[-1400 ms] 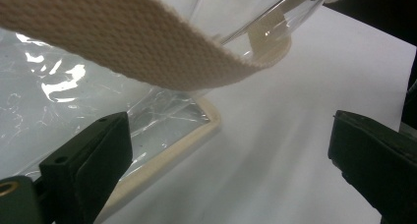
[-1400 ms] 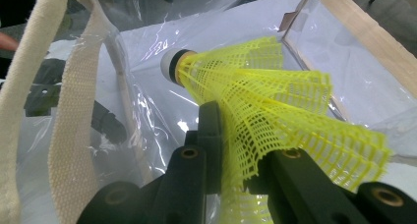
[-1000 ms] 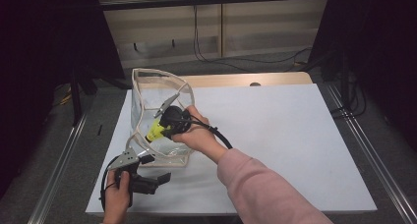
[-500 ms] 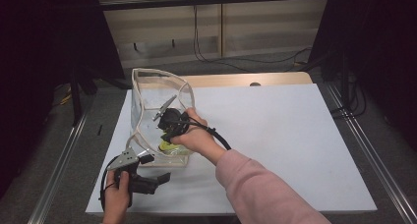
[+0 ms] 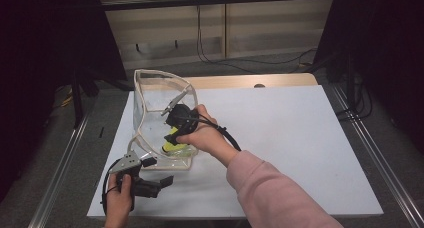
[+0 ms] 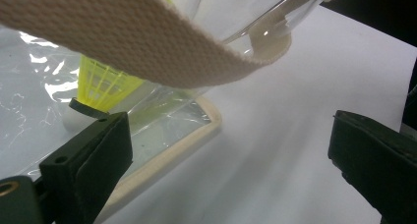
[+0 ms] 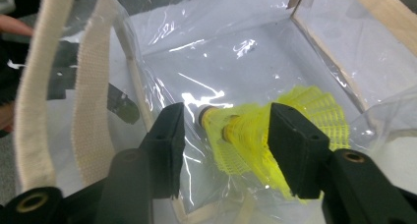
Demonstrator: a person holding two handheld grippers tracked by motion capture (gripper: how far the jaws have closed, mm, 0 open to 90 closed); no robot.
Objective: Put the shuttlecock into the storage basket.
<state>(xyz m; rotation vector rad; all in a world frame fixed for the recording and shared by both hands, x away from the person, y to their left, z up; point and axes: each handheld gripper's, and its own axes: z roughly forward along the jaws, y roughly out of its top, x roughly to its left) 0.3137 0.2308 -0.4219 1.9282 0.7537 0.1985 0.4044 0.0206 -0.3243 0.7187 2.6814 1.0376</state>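
our right gripper is down in the clear bag, jaws just opening off the yellow shuttlecocks that now lie on its floor. drop looks done; we've only to lift out. left gripper waits agape beside the bag.

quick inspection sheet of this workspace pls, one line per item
surface: white table top, bare apart from the bag
job's things: clear plastic bag with beige trim stands upright; yellow shuttlecocks lie on its bottom
clutter: nothing seen
grippers: right gripper reaches into the bag, its jaws have just been opening, shuttlecocks lie loose between them; left gripper open beside the bag's base
cables: black cable trails from the right gripper
surroundings: dark curtains, pale slatted wall
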